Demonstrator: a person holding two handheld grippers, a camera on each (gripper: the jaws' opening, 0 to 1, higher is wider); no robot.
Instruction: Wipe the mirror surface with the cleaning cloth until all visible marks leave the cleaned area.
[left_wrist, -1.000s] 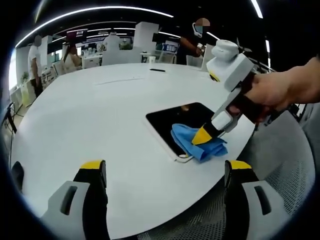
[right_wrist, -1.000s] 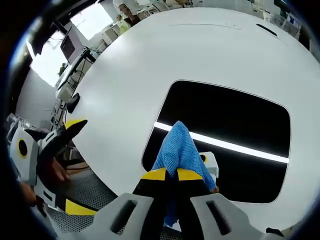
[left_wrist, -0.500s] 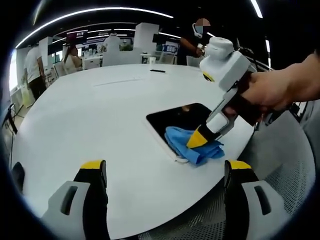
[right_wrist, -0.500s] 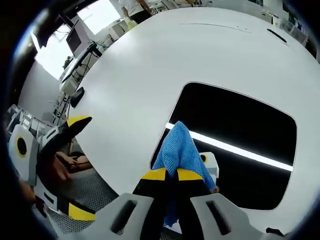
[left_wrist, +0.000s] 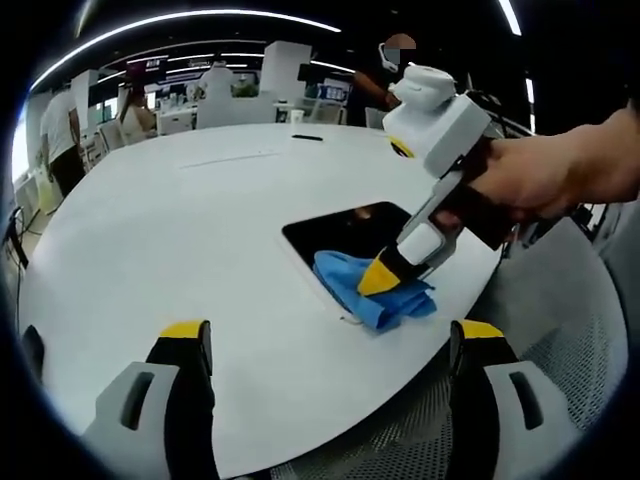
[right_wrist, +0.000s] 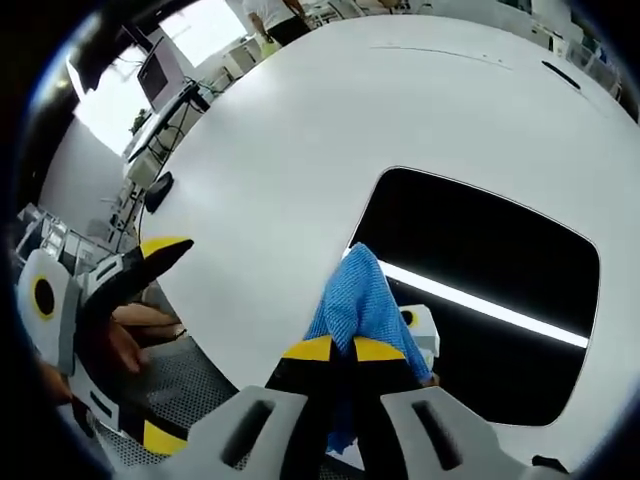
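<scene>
The right gripper (left_wrist: 378, 280), clenched on the blue cleaning cloth (right_wrist: 357, 300), presses it at the mirror (right_wrist: 500, 270)'s corner nearest the table (left_wrist: 180, 230)'s edge, most of the dark glass stretching ahead, while the released left gripper (left_wrist: 325, 345) hangs off that edge.

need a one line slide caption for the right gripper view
Right gripper shut on the blue cloth at the near edge of the dark mirror on a white table.

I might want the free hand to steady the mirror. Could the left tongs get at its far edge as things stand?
Probably yes. The left tongs hang open over bare white table, and nothing lies between them and the mirror; the right tongs and blue cloth occupy only its near corner.
</scene>
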